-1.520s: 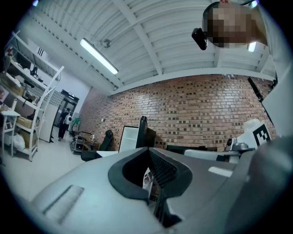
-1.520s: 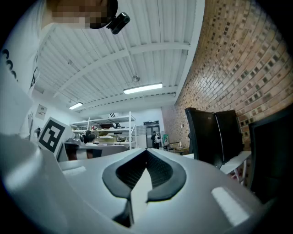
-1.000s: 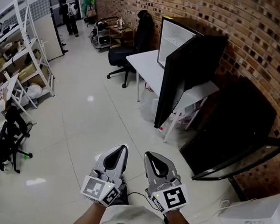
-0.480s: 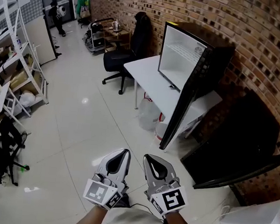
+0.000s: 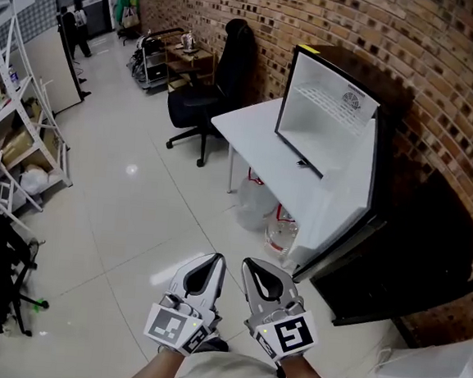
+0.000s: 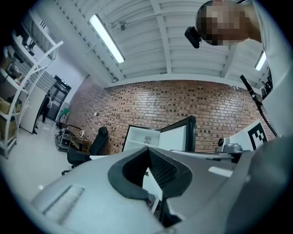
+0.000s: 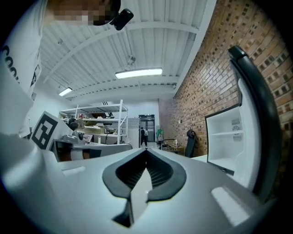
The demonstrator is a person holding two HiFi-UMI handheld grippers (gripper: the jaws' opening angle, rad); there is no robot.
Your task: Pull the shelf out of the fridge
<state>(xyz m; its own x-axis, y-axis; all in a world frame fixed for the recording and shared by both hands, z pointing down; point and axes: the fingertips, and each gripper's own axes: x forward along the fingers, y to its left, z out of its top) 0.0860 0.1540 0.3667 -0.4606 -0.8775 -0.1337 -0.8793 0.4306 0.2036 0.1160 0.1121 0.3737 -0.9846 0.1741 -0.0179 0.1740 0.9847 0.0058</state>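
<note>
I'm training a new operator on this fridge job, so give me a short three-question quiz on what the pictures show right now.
1. True or false: the fridge door stands open.
2. What is between the left gripper's jaws? A) a cup B) nothing C) a cloth
3. Where is the shelf now?

Key: 1 true; 2 B; 3 inside the fridge.
</note>
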